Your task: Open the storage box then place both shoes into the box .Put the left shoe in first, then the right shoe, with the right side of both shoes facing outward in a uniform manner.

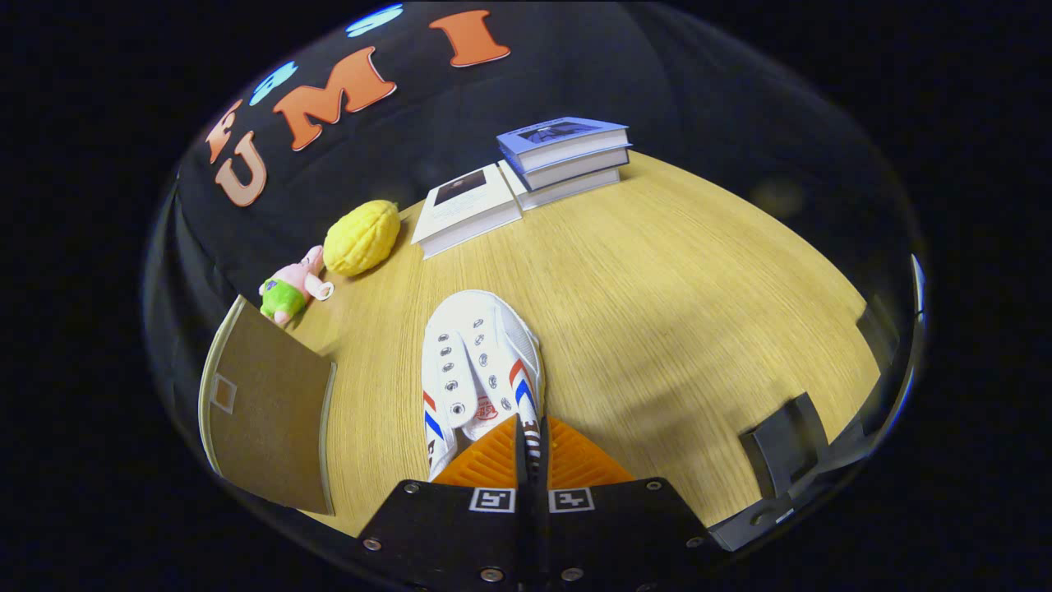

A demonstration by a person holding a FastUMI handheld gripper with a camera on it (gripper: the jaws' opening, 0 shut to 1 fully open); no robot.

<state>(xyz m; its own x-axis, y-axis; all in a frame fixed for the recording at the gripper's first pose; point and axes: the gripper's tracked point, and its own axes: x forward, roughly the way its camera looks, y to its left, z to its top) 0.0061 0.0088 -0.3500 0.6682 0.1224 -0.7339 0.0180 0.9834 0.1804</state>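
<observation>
The tabletop (pixel 657 288) is brightly and evenly lit from above, its wood grain sharp at the centre. A soft, diffuse shadow falls on it to the right of the shoe (pixel 477 362). Fisheye distortion bows the tabletop edge and curves the books (pixel 563 156). The rim dims and blurs, with faint glare.

The fingers (pixel 532 444) are closed on the shoe's heel.
</observation>
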